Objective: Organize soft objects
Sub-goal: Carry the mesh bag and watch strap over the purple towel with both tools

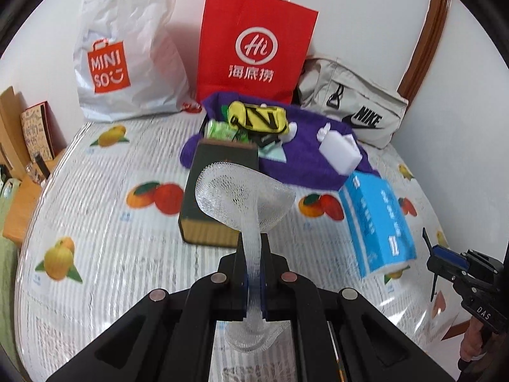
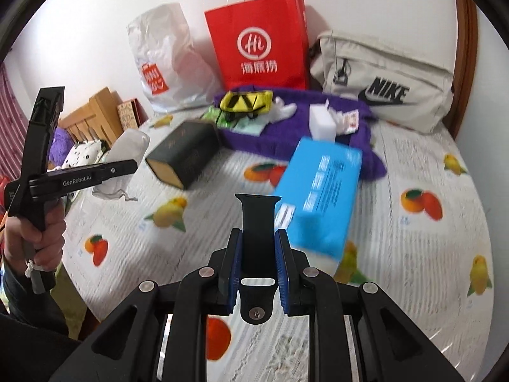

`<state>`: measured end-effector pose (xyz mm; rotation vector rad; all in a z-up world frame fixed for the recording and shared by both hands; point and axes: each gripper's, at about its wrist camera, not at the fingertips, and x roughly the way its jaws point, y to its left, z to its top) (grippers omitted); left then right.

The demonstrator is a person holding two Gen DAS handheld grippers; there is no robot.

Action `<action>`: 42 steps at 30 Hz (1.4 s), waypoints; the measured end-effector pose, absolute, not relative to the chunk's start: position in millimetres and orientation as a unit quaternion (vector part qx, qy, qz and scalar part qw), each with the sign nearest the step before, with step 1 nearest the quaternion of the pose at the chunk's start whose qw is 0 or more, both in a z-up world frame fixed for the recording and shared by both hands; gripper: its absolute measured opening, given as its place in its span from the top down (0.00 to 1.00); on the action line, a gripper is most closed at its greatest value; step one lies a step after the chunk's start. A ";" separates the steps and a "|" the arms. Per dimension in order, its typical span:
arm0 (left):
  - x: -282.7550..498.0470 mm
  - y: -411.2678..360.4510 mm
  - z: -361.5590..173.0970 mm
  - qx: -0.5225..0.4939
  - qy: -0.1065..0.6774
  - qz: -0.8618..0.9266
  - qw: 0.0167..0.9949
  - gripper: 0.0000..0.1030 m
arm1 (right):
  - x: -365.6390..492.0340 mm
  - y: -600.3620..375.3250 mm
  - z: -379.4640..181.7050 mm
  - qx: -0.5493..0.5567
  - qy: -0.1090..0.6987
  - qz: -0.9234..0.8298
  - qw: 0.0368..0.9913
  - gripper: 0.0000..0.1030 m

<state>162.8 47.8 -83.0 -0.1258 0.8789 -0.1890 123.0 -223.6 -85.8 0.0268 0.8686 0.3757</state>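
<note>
- Left wrist view: our left gripper point(image 1: 253, 254) has its fingers pressed together on a white foam mesh sleeve point(image 1: 243, 195), a soft netted tube that fans out into a cup shape above the fingertips and hangs flared below them.
- We hold it raised above the table point(image 1: 105, 222), whose glossy cloth is printed with oranges and lemons.
- Just behind it lies a dark green rectangular box point(image 1: 219, 172); a fuzzy purple cloth point(image 1: 305, 165) heaped with small items sits toward the far edge, a blue tissue pack point(image 1: 378, 222) toward the right edge.
- Right wrist view: our right gripper point(image 2: 257, 238) clamps its blue ribbed pads point(image 2: 233, 270) on a smooth black watch strap point(image 2: 257, 222), upright between them.
- We see a red paper bag point(image 2: 264, 41), a crinkled white plastic bag point(image 2: 165, 60) and a beige fabric bag point(image 2: 381, 79) along the far edge.
</note>
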 end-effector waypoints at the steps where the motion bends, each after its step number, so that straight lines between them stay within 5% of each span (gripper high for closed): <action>1: 166.4 48.1 -80.5 -0.061 0.423 -0.092 0.899 0.94 | 127.7 -223.9 -82.8 0.012 0.414 0.179 0.892 0.80; 18: 283.7 30.9 -65.9 -0.071 0.436 -0.118 0.889 0.94 | 271.0 -234.0 -57.8 0.010 0.385 0.157 0.910 0.80; 42: 406.3 -24.8 -116.5 -0.075 0.491 -0.173 0.851 0.94 | 397.0 -195.0 -120.0 0.026 0.455 0.202 0.867 0.80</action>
